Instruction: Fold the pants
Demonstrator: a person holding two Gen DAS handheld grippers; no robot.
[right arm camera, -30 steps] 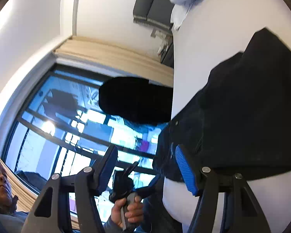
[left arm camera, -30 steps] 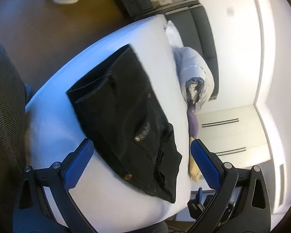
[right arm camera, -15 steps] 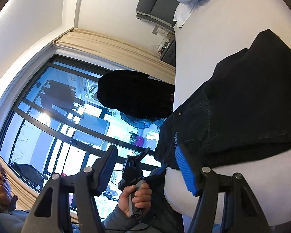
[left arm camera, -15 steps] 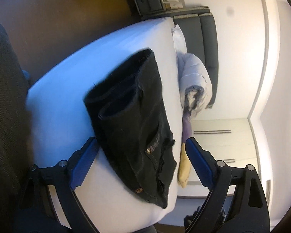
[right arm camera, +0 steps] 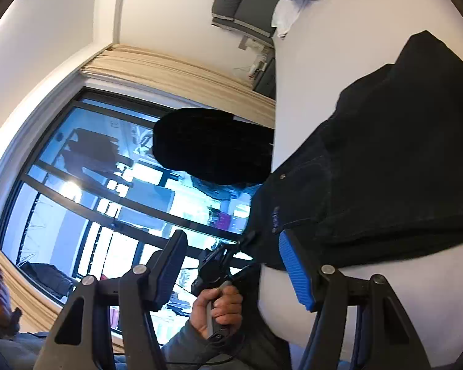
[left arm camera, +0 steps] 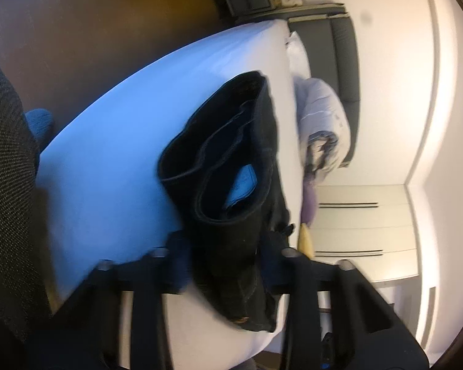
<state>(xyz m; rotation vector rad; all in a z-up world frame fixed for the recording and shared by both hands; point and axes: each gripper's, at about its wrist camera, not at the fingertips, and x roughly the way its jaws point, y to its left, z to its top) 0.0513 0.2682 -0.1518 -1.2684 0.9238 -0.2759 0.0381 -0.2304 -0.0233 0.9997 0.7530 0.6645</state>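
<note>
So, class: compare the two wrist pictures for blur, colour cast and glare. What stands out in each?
Left wrist view: motion blur smears the left claw and the black pants; a blue cast tints the white bed. Right wrist view: sharp; the bright window glares behind the open right claw. Fisheye bends edges in both.

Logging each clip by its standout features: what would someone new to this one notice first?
The black denim pants dominate, folded on the white mattress with a leg opening gaping towards the left wrist camera. The left gripper has its jaws closed on that near fold. In the right wrist view, the right gripper stands open at the pants' waistband edge, with a large bright window behind.
</note>
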